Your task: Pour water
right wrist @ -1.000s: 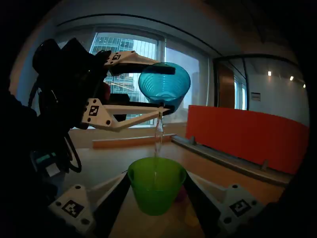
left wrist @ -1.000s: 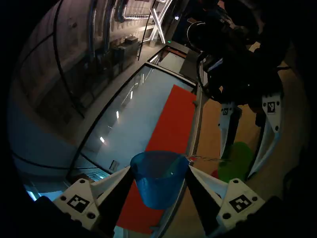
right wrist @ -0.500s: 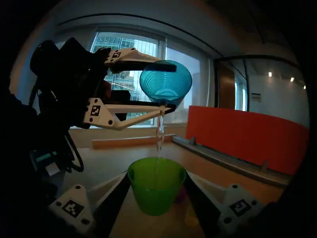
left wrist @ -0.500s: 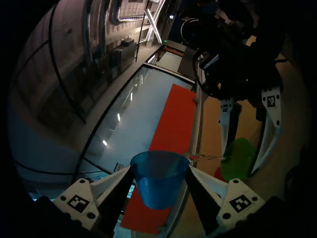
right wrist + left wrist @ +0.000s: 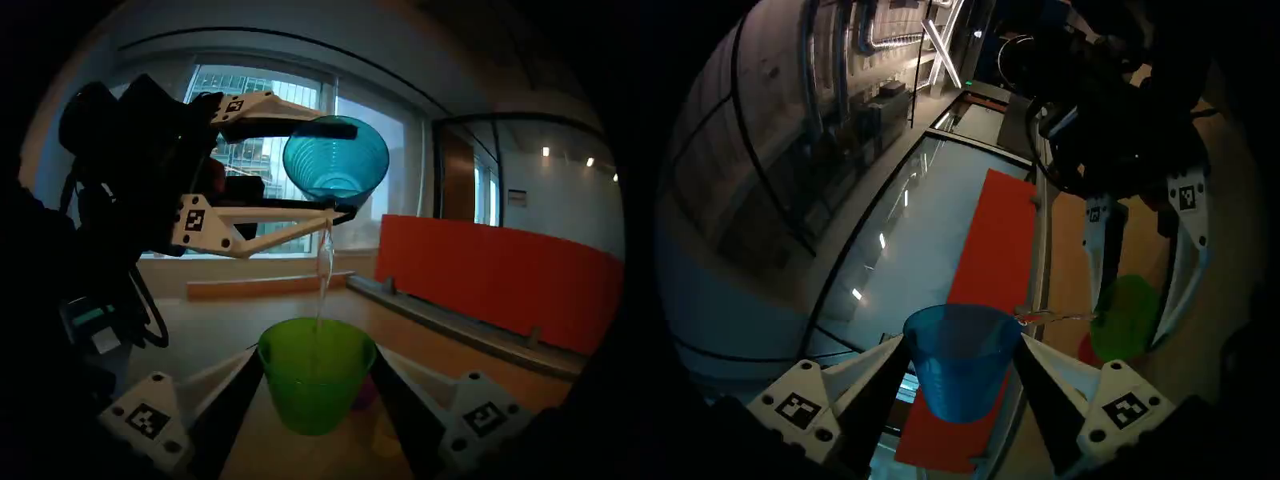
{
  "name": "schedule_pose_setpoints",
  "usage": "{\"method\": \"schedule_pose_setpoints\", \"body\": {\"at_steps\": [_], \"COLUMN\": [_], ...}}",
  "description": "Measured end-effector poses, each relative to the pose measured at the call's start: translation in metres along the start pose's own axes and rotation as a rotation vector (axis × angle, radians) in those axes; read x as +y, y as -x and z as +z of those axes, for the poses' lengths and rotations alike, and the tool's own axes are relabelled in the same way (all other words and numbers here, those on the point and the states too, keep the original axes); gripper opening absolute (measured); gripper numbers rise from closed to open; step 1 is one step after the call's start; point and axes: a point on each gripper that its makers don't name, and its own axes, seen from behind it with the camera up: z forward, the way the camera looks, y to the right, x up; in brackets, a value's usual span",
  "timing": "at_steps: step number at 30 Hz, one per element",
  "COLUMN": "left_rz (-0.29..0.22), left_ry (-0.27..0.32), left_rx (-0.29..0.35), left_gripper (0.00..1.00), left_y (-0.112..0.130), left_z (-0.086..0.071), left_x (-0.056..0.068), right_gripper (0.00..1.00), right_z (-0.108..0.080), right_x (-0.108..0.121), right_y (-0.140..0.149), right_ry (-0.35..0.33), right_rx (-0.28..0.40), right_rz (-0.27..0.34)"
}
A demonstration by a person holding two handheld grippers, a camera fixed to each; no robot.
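Left claw (image 5: 962, 344) clamped on blue cup (image 5: 962, 380) (tipped, water (image 5: 323, 268) streaming) | right claw (image 5: 317, 356) clamped on green cup (image 5: 316, 388)

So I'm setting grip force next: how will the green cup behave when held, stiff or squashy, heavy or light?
The green cup looks like thin translucent plastic, so it probably flexes if squeezed hard. The water stream from the blue cup is adding weight, but it's probably light overall. Its tapered wall might slide down between the fingers if wet.
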Motion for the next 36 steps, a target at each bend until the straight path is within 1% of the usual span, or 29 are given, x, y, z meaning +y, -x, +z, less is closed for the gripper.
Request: {"method": "schedule_pose_setpoints", "body": {"at_steps": [5,15,20,27,36], "left_rz": [0.025,0.062,0.082,0.110,0.150], "left_ry": [-0.008,-0.012,-0.017,-0.017,-0.024], "left_rx": [-0.004,0.005,0.006,0.008,0.010], "left_gripper": [0.86,0.86,0.86,0.86,0.86], "left_y": [0.001,-0.004,-0.006,-0.009,-0.011], "left_z": [0.001,0.002,0.002,0.001,0.000], "left_x": [-0.004,-0.007,-0.010,-0.010,-0.016], "right_gripper": [0.92,0.92,0.92,0.92,0.92], "right_z": [0.000,0.001,0.000,0.001,0.001], "right_x": [0.000,0.000,0.001,0.001,0.002], "right_y": [-0.001,-0.002,-0.003,-0.005,-0.007], "right_ry": [0.001,0.000,0.000,0.001,0.001], "right_rx": [0.003,0.006,0.008,0.010,0.013], "right_rz": [-0.002,-0.005,-0.006,-0.007,-0.006]}}
